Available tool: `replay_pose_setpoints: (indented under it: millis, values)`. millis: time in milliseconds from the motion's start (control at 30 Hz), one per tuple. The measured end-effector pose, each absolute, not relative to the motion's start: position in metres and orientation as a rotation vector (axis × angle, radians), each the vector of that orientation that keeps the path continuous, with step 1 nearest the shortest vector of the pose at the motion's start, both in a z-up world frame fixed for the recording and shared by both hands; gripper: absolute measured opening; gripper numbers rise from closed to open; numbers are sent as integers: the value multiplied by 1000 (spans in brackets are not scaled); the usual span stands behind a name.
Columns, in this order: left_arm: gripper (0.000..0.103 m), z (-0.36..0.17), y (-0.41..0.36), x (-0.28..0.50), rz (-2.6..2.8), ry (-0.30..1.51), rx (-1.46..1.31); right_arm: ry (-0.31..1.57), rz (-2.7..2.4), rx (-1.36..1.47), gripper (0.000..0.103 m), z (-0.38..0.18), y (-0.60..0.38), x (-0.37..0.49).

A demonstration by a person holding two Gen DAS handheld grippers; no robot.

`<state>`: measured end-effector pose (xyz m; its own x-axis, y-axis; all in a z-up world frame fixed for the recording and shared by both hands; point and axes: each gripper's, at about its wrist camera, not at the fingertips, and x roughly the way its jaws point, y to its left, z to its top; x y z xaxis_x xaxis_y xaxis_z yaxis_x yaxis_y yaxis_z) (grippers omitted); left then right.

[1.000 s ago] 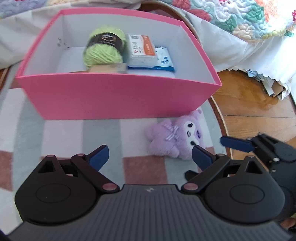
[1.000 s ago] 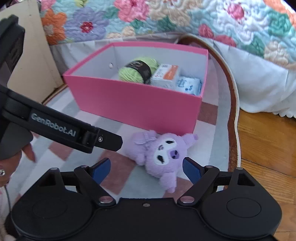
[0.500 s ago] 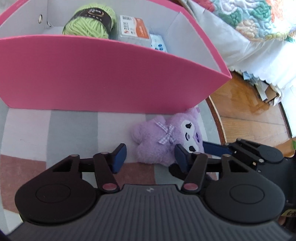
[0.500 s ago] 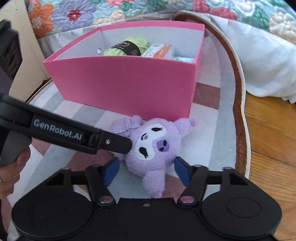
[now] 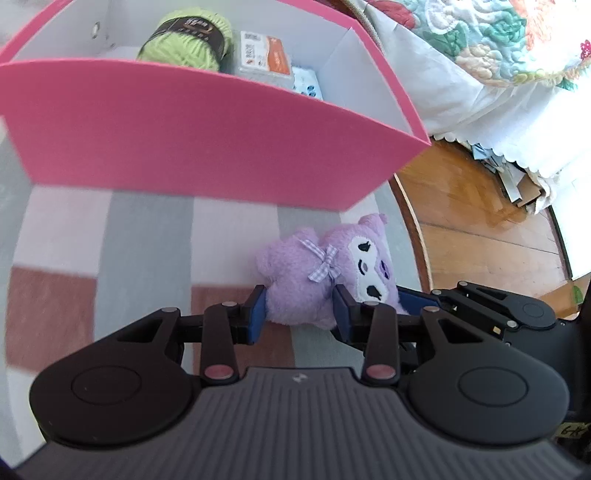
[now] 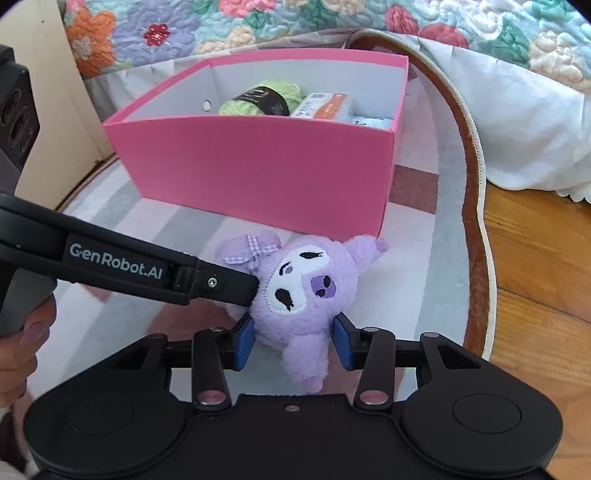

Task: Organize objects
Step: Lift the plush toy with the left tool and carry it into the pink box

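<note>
Left wrist view. The left gripper [image 5: 299, 314] has just been closing, and its blue pads [image 5: 256, 314] now pinch the body of the purple plush toy [image 5: 314, 280], one pad on each flank. The toy lies on the rug directly ahead of the fingertips, its bow uppermost and its face turned to the right. The right gripper [image 5: 417, 301] enters from the right, its blue finger against the toy's head. Beyond the toy stands the pink box [image 5: 207, 144], its near wall just past the plush. Inside it, at the far end, are a green yarn ball [image 5: 188, 40], an orange-labelled pack [image 5: 267, 57] and a blue-printed packet [image 5: 306, 83].

Judgement: both tools should rise together and clear the near wall before moving over the bare box floor; a soft body can slip if one side lets go early.

Right wrist view. The right gripper [image 6: 293, 341] has likewise been closing; its pads press the lower part of the toy's head [image 6: 306, 291]. The left gripper's finger [image 6: 218, 282] crosses in from the left and meets the toy. A person's hand [image 6: 22, 343] shows at the left edge.

Surface and room: a checked rug [image 6: 410, 280] with a brown border lies on wood flooring [image 6: 539, 266]; a floral quilt [image 6: 295, 22] over white bedding hangs behind the box.
</note>
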<state>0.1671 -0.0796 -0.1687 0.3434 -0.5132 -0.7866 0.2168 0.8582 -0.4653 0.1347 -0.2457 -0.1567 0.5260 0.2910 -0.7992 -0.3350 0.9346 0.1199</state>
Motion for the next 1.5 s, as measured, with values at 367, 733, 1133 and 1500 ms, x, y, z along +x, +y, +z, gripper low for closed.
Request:
replay_pose_setpoints:
  millis: [367,733,1133,1500]
  values:
    - [37,-110,-50,114,-436,1155,-334,1002,425,-58,49,-100,-220,89]
    - [37,-32,-22,79,-407,1112,-307,987,484,-97,49,-32,-193,60]
    - [37,40,-13,96,-399,1000,-241,900,492,-95,49,34,-183,76]
    - [38,51,-17,163,-376,959,-210,854,482,-103,49,47,-176,139]
